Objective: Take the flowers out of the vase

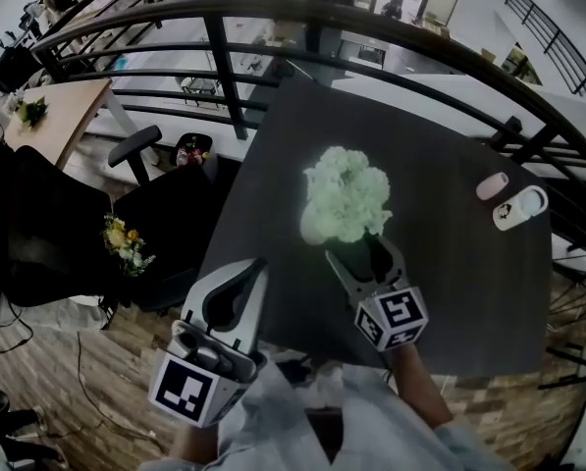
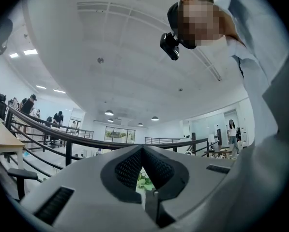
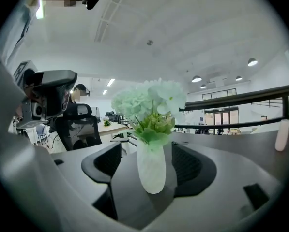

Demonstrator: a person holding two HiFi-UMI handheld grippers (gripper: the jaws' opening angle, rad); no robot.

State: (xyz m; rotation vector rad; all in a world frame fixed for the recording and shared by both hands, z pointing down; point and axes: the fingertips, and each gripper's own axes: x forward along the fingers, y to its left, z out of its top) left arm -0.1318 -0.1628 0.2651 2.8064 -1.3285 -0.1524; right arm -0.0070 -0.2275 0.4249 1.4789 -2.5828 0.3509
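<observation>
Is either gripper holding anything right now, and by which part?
Nothing is held. The vase stands between the open jaws of the right gripper, and the pads are clear of its body. The left gripper is shut on nothing.

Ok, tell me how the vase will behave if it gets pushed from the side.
The vase is tall and narrow with a small rounded foot, and the flowers make a wide head above it, so it will probably tip rather than slide. It looks like frosted glass or ceramic: likely stiff, smooth and breakable.
</observation>
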